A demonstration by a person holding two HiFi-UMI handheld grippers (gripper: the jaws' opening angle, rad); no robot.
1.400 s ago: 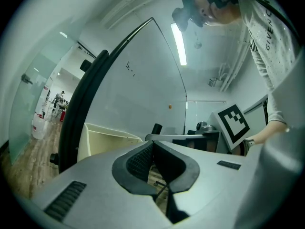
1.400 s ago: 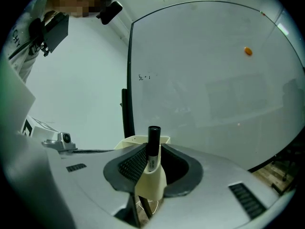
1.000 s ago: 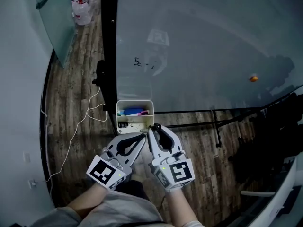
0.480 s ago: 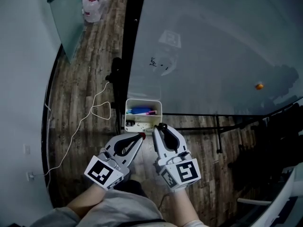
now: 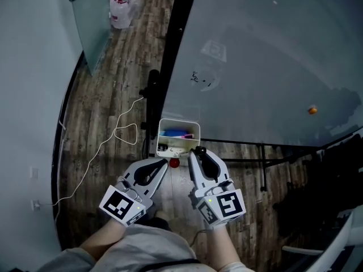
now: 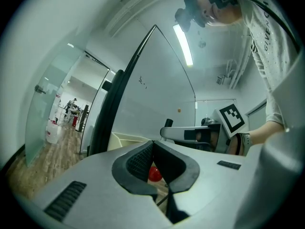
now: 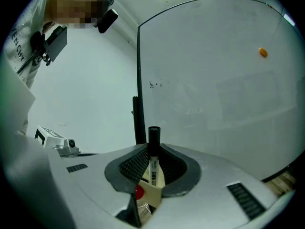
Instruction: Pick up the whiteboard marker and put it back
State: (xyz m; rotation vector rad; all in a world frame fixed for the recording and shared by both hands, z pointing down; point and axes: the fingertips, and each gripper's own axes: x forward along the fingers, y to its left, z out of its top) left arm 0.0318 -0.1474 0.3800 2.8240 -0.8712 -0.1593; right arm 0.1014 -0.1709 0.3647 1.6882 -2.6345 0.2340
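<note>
At the far left a glass panel (image 5: pixel 93 21) stands over the wood-plank floor (image 5: pixel 116 72).

Your left hand-held gripper (image 5: pixel 164 162) points level towards the board. It is clenched: its tips meet and it carries nothing. In the left gripper view, the oval gap behind the tips frames a small red round thing (image 5: pixel 174 163). The head view shows that thing lying beyond the tips, just below the tray. What it is cannot be made out.

The white tray (image 5: pixel 180 122) sits at the foot of the board, just ahead of both hand-held grippers. It holds a blue marker (image 5: pixel 173 133), a pink one (image 5: pixel 188 136) and some small dark bits.

Your right hand-held gripper (image 5: pixel 198 152) is grasping the whiteboard marker (image 7: pixel 153 168). The marker stands upright between the ribbed pads, with its black cap rising above the jaws and its pale printed barrel reaching down behind them. It is near the tray's right front corner, not inside the tray.

The whiteboard (image 5: pixel 266 55) fills the right of the scene, edged on its left by a black frame post (image 5: pixel 173 44). It bears a small dark scribble (image 5: pixel 202 79) and, far to the right, an orange magnet (image 5: pixel 312 110).
</note>
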